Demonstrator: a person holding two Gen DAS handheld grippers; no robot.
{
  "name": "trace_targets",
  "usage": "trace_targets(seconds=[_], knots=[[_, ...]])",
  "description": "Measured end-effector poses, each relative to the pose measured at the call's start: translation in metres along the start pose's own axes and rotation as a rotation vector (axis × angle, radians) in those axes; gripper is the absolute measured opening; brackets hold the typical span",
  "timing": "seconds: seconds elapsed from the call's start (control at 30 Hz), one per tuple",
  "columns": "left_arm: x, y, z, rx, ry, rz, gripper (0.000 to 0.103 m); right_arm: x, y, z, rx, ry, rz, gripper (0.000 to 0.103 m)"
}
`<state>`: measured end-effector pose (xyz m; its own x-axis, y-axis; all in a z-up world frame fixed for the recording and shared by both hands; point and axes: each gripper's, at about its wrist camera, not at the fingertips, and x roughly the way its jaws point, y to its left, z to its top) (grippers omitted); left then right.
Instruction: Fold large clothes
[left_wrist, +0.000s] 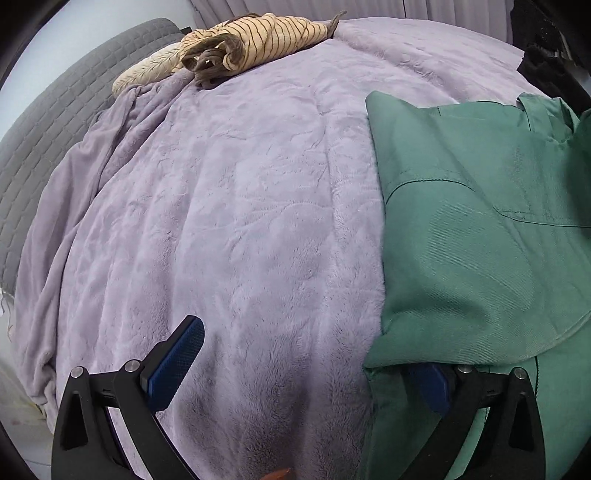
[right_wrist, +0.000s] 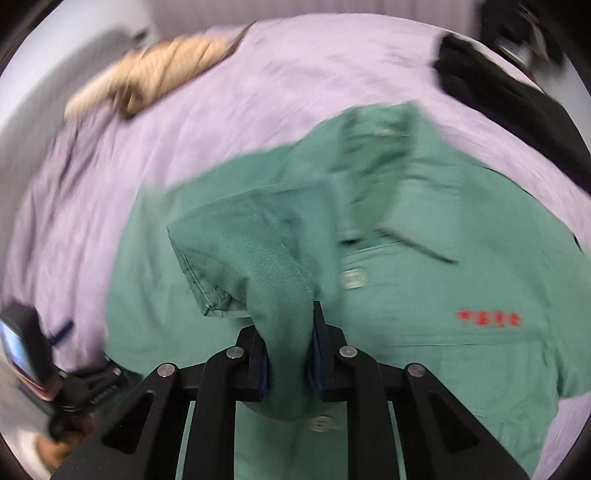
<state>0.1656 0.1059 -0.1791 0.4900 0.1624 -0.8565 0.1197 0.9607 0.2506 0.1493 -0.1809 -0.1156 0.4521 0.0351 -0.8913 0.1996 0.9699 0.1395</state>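
Right tongs (right_wrist: 290, 354) pinch green shirt (right_wrist: 424, 295) hem; left tongs (left_wrist: 299, 369) gape.

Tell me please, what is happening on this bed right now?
A person with tongs in each hand is folding a green shirt on a lilac blanket. The right tongs are shut on a bunched piece of the shirt, lifted above the rest; that view is blurred. The left tongs are open at the shirt's edge, one finger over the blanket, the other under the cloth. A striped garment lies at the far side.
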Motion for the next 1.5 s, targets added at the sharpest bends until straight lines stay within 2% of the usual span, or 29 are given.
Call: trace_targets(seconds=[0.07, 0.13, 0.17, 0.2, 0.23, 0.3, 0.33, 0.37, 0.5, 0.53, 0.67, 0.77, 0.87, 0.93, 0.97, 1.03, 1.1, 1.23, 1.33, 1.4, 1.47, 1.5], knots=[[0.001, -0.003, 0.0, 0.016, -0.011, 0.007, 0.103, -0.011, -0.054, -0.001, 0.156, -0.018, 0.054, 0.019], [0.005, -0.004, -0.001, 0.032, -0.013, 0.002, 0.103, -0.001, -0.102, -0.008, 0.287, 0.013, 0.089, 0.02], [0.006, -0.006, -0.001, 0.047, -0.014, 0.006, 0.103, 0.009, -0.131, -0.017, 0.378, 0.038, 0.103, 0.024], [0.005, -0.006, -0.002, 0.063, -0.019, 0.005, 0.103, 0.015, -0.147, -0.029, 0.444, 0.058, 0.103, 0.03], [0.001, -0.005, -0.002, 0.086, -0.021, 0.003, 0.103, 0.022, -0.166, -0.04, 0.514, 0.076, 0.101, 0.029], [-0.01, -0.001, -0.002, 0.142, -0.028, -0.024, 0.103, 0.022, -0.192, -0.058, 0.633, 0.044, 0.211, 0.028], [-0.017, 0.002, -0.003, 0.17, -0.035, -0.044, 0.103, 0.017, -0.196, -0.064, 0.666, 0.036, 0.222, 0.029], [-0.026, 0.005, -0.005, 0.197, -0.038, -0.064, 0.103, 0.013, -0.197, -0.067, 0.673, 0.025, 0.223, 0.034], [-0.048, 0.014, -0.013, 0.268, 0.006, -0.071, 0.103, 0.004, -0.191, -0.064, 0.624, 0.028, 0.262, 0.07], [-0.05, 0.02, -0.015, 0.253, 0.019, -0.078, 0.103, 0.001, -0.19, -0.062, 0.607, 0.031, 0.257, 0.071], [-0.048, 0.036, 0.001, 0.085, 0.057, -0.163, 0.103, 0.007, -0.179, -0.055, 0.567, 0.052, 0.234, 0.072], [-0.029, 0.02, 0.033, 0.015, 0.046, -0.224, 0.103, 0.005, -0.18, -0.052, 0.567, 0.056, 0.231, 0.072], [0.005, -0.013, 0.063, 0.004, 0.072, -0.264, 0.103, 0.006, -0.172, -0.044, 0.517, 0.086, 0.18, 0.07], [0.02, -0.031, 0.075, 0.002, 0.068, -0.222, 0.103, 0.007, -0.16, -0.036, 0.417, 0.118, 0.115, 0.032], [0.024, -0.036, 0.077, 0.009, 0.059, -0.187, 0.103, 0.006, -0.149, -0.029, 0.342, 0.123, 0.061, 0.008], [0.03, -0.043, 0.073, 0.03, 0.049, -0.133, 0.103, -0.008, -0.137, -0.02, 0.248, 0.062, 0.06, 0.008], [0.035, -0.044, 0.066, 0.031, 0.044, -0.116, 0.103, -0.016, -0.132, -0.016, 0.197, 0.031, 0.032, 0.008], [0.042, -0.038, 0.062, 0.012, 0.057, -0.119, 0.103, 0.009, -0.149, -0.028, 0.211, 0.092, -0.059, 0.016], [0.037, -0.031, 0.063, 0.019, 0.083, -0.104, 0.103, 0.003, -0.158, -0.042, 0.246, 0.069, -0.05, 0.017], [0.025, -0.025, 0.062, 0.015, 0.086, -0.107, 0.103, -0.006, -0.157, -0.046, 0.247, 0.07, -0.074, 0.023], [0.012, -0.015, 0.057, -0.006, 0.085, -0.146, 0.103, -0.014, -0.153, -0.05, 0.23, 0.093, -0.175, 0.029], [0.006, -0.012, 0.053, -0.01, 0.086, -0.153, 0.103, -0.019, -0.15, -0.052, 0.22, 0.097, -0.196, 0.035]])
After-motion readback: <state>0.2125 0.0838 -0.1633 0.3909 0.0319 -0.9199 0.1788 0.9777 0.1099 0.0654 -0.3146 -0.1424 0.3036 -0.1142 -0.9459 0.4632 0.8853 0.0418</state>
